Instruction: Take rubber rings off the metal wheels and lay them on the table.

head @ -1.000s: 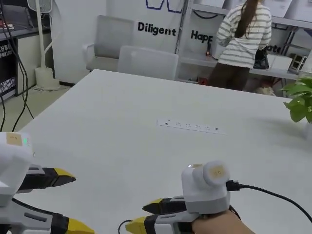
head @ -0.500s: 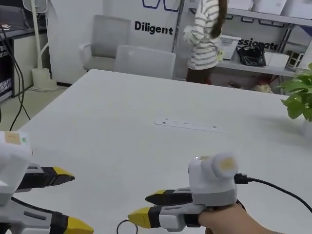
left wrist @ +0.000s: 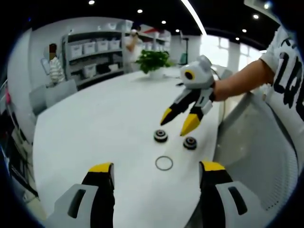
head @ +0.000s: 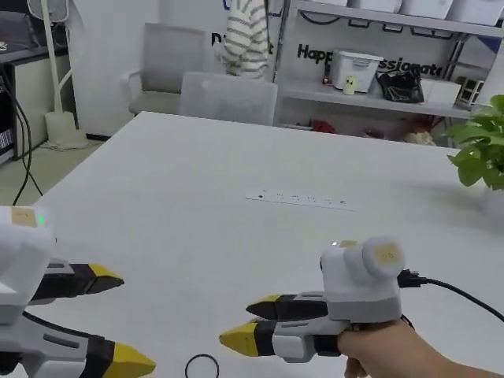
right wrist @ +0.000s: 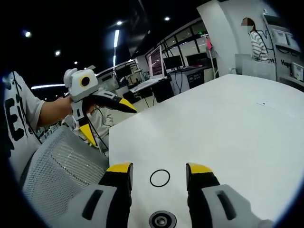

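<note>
A thin black rubber ring lies flat on the white table near its front edge, between my two grippers. My left gripper is open at the lower left, and its own view looks over the ring to two small metal wheels standing side by side. My right gripper is open with nothing between its jaws, and hovers just above the wheels. In its own view, the right gripper faces the ring, with one wheel below its jaws and the left gripper beyond.
A flat white power strip lies mid-table. A potted plant stands at the right edge. Chairs stand at the far side, and a person walks past the shelves behind. A mesh chair stands near the front edge.
My right gripper has drifted slightly to the right. The person at the back has walked left along the shelves. The ring and the left gripper have stayed in place.
</note>
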Available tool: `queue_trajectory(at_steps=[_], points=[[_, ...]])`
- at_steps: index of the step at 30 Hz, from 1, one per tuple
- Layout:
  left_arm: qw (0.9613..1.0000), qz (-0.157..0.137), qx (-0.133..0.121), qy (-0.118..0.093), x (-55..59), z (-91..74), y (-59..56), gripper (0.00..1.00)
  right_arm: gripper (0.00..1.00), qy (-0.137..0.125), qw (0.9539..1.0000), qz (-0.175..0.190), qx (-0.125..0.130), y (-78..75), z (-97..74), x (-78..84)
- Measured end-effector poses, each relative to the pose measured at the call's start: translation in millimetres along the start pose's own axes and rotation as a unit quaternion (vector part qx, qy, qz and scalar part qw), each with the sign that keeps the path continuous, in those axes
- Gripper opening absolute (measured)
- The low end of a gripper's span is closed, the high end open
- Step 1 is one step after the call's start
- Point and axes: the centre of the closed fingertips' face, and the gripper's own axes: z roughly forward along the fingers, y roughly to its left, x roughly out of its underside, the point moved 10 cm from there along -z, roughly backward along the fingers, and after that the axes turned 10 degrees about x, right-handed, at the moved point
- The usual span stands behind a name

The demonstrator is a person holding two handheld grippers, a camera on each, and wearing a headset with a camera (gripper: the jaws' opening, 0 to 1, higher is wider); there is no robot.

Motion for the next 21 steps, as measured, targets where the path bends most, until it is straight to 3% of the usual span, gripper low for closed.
queue_trajectory(at_steps=[7, 21], points=[[1.0000, 0.006, 0.004, 0.001, -5.3, 3.8, -1.3, 0.74, 0.43, -0.007, 0.9998, -0.016, 0.004, -2.1, -15.3, -3.9], [0.9998, 0.013, 0.015, 0.004, -13.0, 11.6, -2.8, 0.74, 0.43, -0.023, 0.9995, -0.008, 0.021, -10.4, -41.7, -3.1]])
